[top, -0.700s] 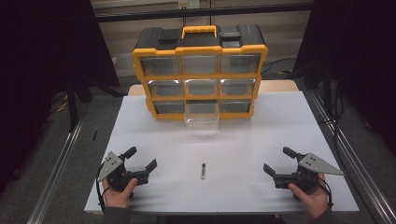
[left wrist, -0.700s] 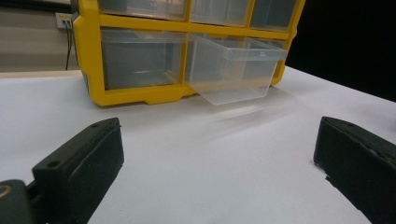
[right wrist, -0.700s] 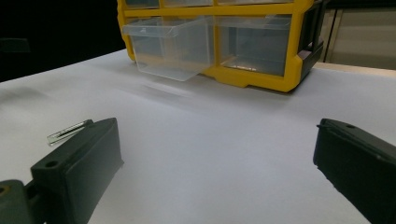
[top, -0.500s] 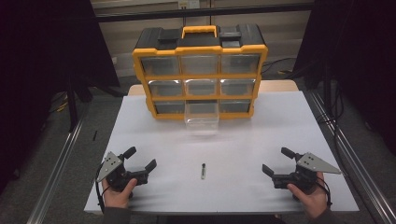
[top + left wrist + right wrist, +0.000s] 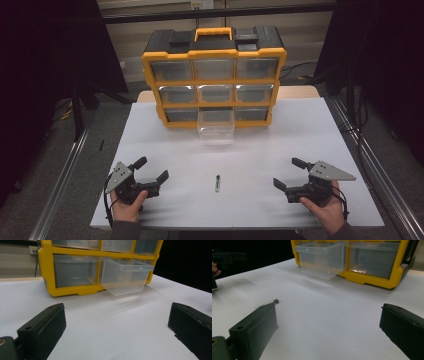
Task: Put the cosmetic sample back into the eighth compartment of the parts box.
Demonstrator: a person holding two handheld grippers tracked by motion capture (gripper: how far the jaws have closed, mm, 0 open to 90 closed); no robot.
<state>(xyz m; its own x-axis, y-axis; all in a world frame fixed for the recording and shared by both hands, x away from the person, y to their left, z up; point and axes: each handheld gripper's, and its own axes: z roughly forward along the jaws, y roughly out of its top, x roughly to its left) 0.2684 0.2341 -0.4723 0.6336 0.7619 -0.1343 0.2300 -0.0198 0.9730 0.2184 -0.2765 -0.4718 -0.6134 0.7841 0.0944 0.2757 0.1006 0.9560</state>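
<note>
A yellow and black drawer cabinet [image 5: 215, 75] stands at the back of the white table [image 5: 300, 135], also in the left gripper view [image 5: 47, 267] and the right gripper view [image 5: 397, 275]. Its bottom middle clear drawer [image 5: 216, 122] [image 5: 125, 275] [image 5: 322, 258] is pulled out. A small dark screw [image 5: 217, 182] [image 5: 270, 302] lies on the table between the hands. My left gripper [image 5: 151, 170] [image 5: 117, 327] rests near the front left, open and empty. My right gripper [image 5: 291, 173] [image 5: 329, 327] rests at the front right, jaws wide open with nothing between them.
Metal rails [image 5: 65, 175] run along both sides of the table, over a dark floor. Black cables [image 5: 350, 120] hang at the right. The other hand's gripper [image 5: 227, 257] appears at the far left of the right gripper view.
</note>
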